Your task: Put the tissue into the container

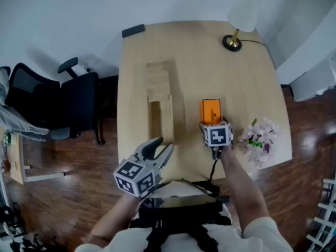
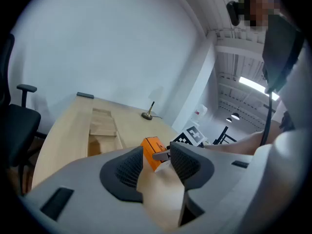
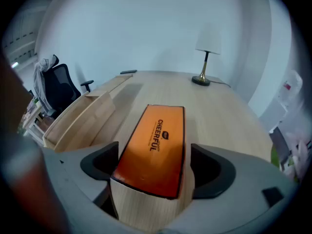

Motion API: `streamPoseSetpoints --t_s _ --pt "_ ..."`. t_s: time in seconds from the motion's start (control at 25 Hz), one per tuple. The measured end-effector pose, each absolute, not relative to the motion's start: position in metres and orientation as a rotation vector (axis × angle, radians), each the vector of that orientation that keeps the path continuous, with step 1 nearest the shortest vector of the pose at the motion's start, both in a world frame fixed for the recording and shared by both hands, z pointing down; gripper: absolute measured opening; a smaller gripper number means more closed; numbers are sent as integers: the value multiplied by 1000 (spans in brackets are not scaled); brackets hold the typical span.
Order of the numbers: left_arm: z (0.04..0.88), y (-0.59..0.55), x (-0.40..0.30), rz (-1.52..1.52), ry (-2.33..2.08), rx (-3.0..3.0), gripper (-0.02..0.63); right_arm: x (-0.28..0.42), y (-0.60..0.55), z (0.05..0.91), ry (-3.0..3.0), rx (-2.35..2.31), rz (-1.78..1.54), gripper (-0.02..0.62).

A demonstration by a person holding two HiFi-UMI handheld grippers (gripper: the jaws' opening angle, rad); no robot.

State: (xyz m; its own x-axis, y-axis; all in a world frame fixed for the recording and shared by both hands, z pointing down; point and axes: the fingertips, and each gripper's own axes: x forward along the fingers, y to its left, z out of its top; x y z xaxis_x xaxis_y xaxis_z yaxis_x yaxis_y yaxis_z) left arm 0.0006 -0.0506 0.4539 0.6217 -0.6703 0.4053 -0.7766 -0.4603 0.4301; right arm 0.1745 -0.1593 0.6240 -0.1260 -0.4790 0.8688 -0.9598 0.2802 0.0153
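The right gripper [image 1: 211, 122] is reaching over the near-right part of the counter [image 1: 205, 67], and its fingers are standing open on either side of the near end of the orange tissue pack [image 1: 210, 111]. In the right gripper view the pack [image 3: 155, 138] is lying flat on the counter between the two dark pads, label side up, with its long axis running away from the gripper [image 3: 155, 165]. Whether the pads are touching its sides cannot be told.

The left gripper [image 1: 161, 148] is hovering at the near edge of the counter, left of the pack. Its fingers are slightly apart and holding nothing; through the gap the left gripper view is showing bare counter and the pack [image 2: 151, 149] beyond.

The long wooden container [image 1: 167, 119] is lying left of the pack, near it but apart. A lamp [image 1: 231, 41] is standing at the far right corner, and pink flowers [image 1: 258, 138] are lying at the right edge.
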Motion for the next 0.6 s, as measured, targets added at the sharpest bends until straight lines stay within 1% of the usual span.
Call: streamPoseSetpoints --t_s 0.12,0.2,0.28,0.32,0.4,0.6 --pt "458 -51 5 230 -1114 2247 166 171 -156 636 -1778 1279 907 460" --pt "460 -52 5 224 -1112 2236 166 168 -155 635 -1803 1268 957 438" --pt "461 -51 2 218 -1118 2225 166 171 -154 630 -1803 1276 928 396" --pt "462 -50 0 214 -1121 2219 166 175 -154 628 -1795 1285 892 388" --pt "463 -49 -5 206 -1134 2209 166 179 -152 624 -1787 1294 858 379" --pt "463 -48 -18 187 -1164 2194 166 175 -147 603 -1852 1334 898 371"
